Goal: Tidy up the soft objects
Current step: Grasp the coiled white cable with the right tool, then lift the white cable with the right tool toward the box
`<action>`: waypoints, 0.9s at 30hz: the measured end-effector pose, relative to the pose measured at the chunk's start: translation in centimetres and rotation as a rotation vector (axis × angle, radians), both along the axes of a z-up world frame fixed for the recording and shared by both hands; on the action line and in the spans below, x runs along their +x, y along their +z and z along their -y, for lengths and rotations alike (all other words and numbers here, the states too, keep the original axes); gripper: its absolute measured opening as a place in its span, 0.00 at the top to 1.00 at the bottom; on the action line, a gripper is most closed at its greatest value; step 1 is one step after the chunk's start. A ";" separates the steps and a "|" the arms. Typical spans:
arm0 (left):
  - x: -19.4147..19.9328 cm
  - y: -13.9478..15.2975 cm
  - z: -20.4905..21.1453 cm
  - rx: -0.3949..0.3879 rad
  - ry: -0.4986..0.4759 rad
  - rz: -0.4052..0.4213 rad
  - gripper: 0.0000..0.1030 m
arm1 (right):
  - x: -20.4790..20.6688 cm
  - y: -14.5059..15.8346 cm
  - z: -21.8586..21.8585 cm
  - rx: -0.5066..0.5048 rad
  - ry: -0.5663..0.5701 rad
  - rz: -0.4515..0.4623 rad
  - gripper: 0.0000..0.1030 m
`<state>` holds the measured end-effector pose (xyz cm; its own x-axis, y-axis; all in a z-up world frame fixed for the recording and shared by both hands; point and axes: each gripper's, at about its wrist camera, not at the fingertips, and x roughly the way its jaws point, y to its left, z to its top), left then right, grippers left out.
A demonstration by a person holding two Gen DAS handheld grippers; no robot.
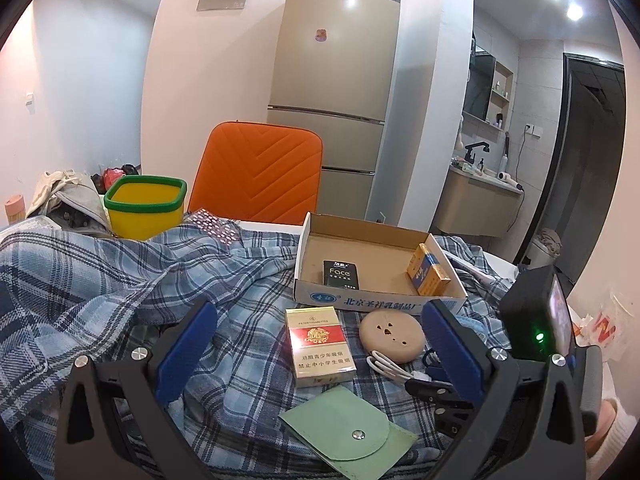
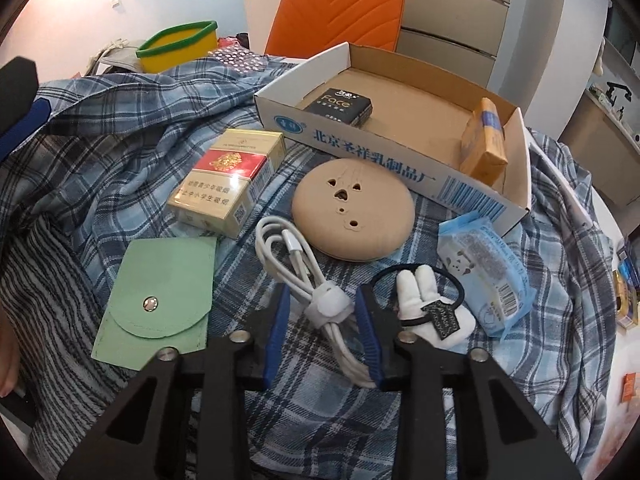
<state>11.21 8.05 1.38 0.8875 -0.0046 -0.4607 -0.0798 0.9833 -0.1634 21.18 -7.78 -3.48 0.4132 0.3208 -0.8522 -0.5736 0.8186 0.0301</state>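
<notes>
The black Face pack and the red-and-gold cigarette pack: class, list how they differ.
The black Face pack lies inside the cardboard tray; the red-and-gold cigarette pack lies on the plaid cloth outside it. The first is dark and looks smaller; the second is pale gold with a red band. Both lie flat.

Small apt/home interior: tall multi-door fridge (image 1: 340, 80) w/ orange chair (image 1: 256, 172) in front, bathroom alcove w/ vanity sink (image 1: 480, 196) + mirror cabinet (image 1: 486, 88), table under plaid cloth (image 1: 120, 280).

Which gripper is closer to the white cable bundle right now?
Right. The right gripper is closed around the white cable bundle; the left gripper is open, hanging back from it.
</notes>
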 end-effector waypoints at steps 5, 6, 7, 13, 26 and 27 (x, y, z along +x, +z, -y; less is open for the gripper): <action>-0.3 0.2 0.1 0.004 0.001 0.013 0.00 | -0.2 0.9 0.6 0.062 0.009 -0.016 0.78; -0.3 0.3 0.0 0.002 0.002 0.014 0.00 | -0.1 1.2 0.9 0.077 -0.002 -0.018 0.78; -0.3 0.3 0.0 -0.002 0.002 0.016 0.00 | 0.0 1.6 1.2 0.096 -0.016 -0.025 0.78; -0.4 0.4 -0.1 -0.011 -0.003 0.017 0.00 | 0.8 2.0 2.7 0.102 -0.190 -0.096 0.78; -0.8 0.6 1.4 0.034 -0.033 0.024 0.00 | 1.4 3.2 8.8 0.143 -0.460 -0.102 0.78; -0.7 0.6 1.4 0.035 -0.035 0.023 0.00 | 1.5 3.0 9.0 0.141 -0.478 -0.101 0.78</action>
